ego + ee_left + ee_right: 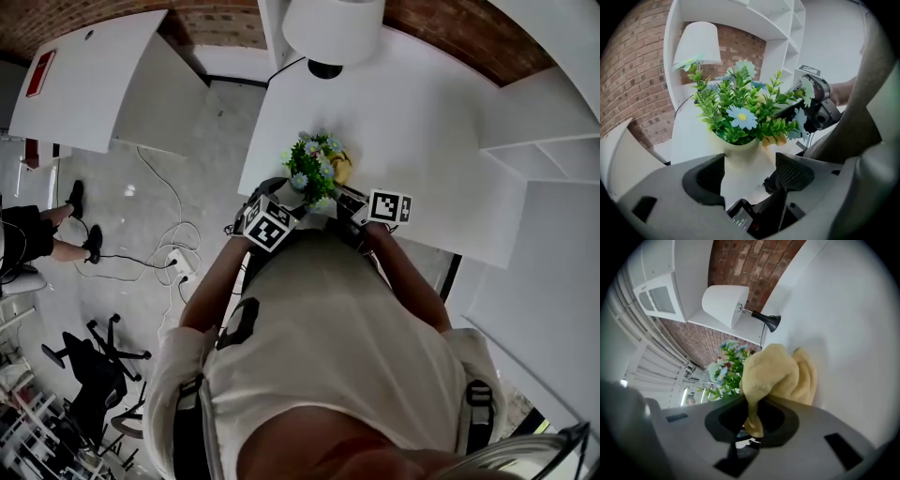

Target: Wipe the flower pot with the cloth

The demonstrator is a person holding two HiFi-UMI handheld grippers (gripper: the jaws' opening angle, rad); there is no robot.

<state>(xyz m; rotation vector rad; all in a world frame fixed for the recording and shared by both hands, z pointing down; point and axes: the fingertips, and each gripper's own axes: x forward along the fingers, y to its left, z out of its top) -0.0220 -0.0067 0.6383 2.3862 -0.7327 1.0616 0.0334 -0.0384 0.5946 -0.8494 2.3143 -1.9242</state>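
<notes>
A cream flower pot (739, 158) holding green leaves and pale blue flowers (314, 165) stands near the front edge of the white table (412, 131). In the left gripper view the pot sits between the jaws of my left gripper (749, 172), which is shut on its lower body. My right gripper (752, 420) is shut on a yellow cloth (777, 373) that bunches out ahead of its jaws. The cloth (343, 170) lies against the right side of the plant, and a corner of the cloth (775, 140) shows beside the pot. In the head view the foliage hides the pot itself.
A white lamp (333, 28) with a black base stands at the back of the table. White shelves (553, 141) rise on the right. To the left, the floor holds cables, a power strip (178, 264) and an office chair (94, 366). A person's legs (56, 234) show at far left.
</notes>
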